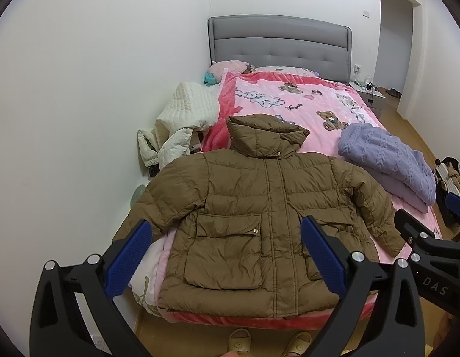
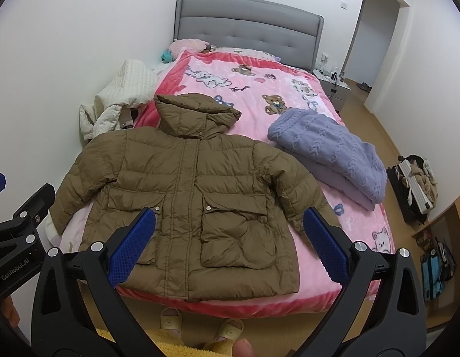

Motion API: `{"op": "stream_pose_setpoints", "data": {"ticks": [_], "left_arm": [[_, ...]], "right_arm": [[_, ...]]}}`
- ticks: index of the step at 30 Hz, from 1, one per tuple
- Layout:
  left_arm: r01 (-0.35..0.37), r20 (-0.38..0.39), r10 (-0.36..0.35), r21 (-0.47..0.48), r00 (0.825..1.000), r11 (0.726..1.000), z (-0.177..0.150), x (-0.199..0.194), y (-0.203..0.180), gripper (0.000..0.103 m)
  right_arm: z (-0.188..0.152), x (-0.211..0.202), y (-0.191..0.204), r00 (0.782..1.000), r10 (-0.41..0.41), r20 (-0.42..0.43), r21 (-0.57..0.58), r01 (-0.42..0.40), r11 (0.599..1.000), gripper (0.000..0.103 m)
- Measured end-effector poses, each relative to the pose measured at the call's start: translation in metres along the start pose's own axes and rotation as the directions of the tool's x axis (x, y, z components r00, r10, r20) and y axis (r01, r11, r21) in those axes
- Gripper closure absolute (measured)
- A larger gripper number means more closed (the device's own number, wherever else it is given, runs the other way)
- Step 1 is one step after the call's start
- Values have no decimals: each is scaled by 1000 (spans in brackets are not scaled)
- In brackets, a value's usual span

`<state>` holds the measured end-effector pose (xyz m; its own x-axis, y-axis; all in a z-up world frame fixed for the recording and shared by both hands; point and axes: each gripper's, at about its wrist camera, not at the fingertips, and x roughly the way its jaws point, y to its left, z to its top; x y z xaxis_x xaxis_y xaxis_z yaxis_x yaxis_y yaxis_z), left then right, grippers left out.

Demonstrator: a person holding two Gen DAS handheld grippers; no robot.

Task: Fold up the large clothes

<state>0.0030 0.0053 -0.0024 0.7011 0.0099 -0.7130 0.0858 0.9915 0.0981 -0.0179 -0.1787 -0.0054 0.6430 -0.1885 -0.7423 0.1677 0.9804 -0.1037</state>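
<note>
Brown jacket (image 1: 253, 223) lies flat on the bed (image 1: 304, 101), straight ahead of both tools. Left gripper (image 1: 227, 255) and right gripper (image 2: 230, 247) both spread wide, holding nothing.

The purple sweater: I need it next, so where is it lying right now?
The purple sweater lies folded on the right side of the bed, on the pink blanket, just right of the brown jacket and apart from it.
</note>
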Motion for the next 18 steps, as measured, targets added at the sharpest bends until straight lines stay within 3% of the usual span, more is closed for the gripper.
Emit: {"op": "stream_pose_setpoints", "data": {"ticks": [14, 18], "left_arm": [[19, -34, -19, 9, 999, 1000, 11, 24, 8, 5], [64, -62, -62, 29, 996, 998, 14, 41, 7, 5]], "right_arm": [[5, 26, 1, 999, -26, -35, 73, 29, 997, 8], [-1, 34, -9, 1000, 12, 28, 120, -15, 993, 8]]}}
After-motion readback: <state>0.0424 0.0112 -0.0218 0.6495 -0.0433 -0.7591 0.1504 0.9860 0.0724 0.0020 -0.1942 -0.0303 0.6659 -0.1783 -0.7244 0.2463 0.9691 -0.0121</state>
